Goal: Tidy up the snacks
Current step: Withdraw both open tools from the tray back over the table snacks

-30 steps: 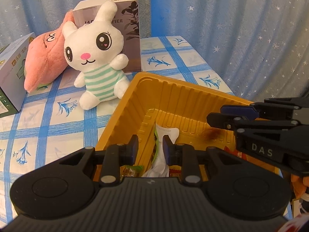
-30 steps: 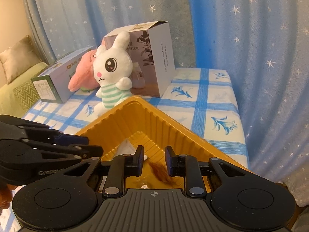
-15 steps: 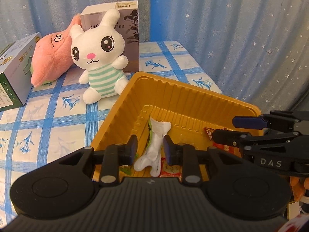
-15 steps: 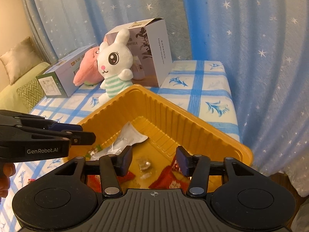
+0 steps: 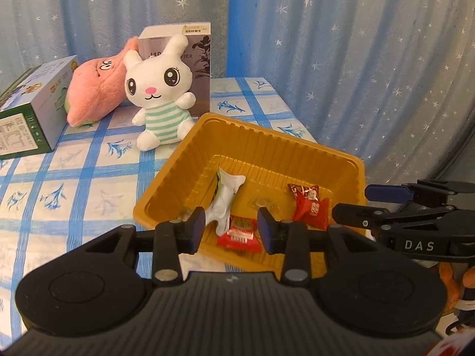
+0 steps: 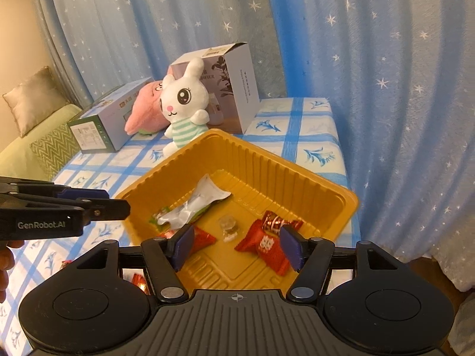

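A yellow plastic tray (image 5: 267, 132) (image 6: 299, 175) sits on the checked cloth. In it lie a white packet (image 5: 228, 194) (image 6: 197, 203), a flat red packet (image 5: 241, 234) (image 6: 203, 237), a red wrapped candy (image 5: 310, 209) (image 6: 268, 241) and a small clear candy (image 5: 262, 201) (image 6: 228, 225). My left gripper (image 5: 231, 224) (image 6: 115, 200) hovers over the tray's near left edge, its jaws opening, gripping nothing. My right gripper (image 6: 237, 238) (image 5: 354, 204) hangs above the near right side, its jaws opening wider, also gripping nothing.
A white bunny plush (image 5: 161, 89) and a pink plush (image 5: 95, 89) lean on a grey box (image 5: 202, 56) behind the tray. A green-sided box (image 5: 32, 103) lies at the left. More red wrappers (image 6: 138, 280) lie on the cloth by the tray. The blue curtain (image 6: 386, 89) hangs past the table's right edge.
Both grippers have pulled back and up from the tray. The left let go of the white packet, the right dropped its candy, and both jaws have widened.
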The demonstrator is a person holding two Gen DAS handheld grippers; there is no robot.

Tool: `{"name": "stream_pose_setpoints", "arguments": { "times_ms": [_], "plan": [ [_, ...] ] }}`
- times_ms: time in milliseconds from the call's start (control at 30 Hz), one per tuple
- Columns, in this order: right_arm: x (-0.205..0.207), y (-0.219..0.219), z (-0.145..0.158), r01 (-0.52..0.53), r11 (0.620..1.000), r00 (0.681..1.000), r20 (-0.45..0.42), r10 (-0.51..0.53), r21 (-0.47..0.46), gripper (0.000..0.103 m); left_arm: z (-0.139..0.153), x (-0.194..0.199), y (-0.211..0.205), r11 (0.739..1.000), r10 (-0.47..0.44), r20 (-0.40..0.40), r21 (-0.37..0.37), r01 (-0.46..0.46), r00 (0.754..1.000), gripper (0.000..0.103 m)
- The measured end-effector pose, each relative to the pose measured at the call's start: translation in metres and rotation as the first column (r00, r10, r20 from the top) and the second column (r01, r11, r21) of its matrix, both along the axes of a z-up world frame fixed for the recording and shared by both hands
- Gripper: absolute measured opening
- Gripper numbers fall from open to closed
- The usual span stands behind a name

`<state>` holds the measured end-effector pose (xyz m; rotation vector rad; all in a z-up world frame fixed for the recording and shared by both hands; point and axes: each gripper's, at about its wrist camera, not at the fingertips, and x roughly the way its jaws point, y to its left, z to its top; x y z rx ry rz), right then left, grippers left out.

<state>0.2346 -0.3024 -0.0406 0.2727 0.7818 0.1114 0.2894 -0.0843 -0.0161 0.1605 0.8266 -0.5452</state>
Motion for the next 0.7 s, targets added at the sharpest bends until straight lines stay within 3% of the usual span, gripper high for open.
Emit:
{"name": "stream_pose_setpoints", "arguments": {
  "times_ms": [700],
  "plan": [
    [-0.088,0.03,0.008,-0.088,0.996,0.996,-0.02,0.088,0.004,0.065,0.009,-0.11,0.06,0.996,0.094,0.0,0.004,-0.094,0.996,0.036]
  ]
}}
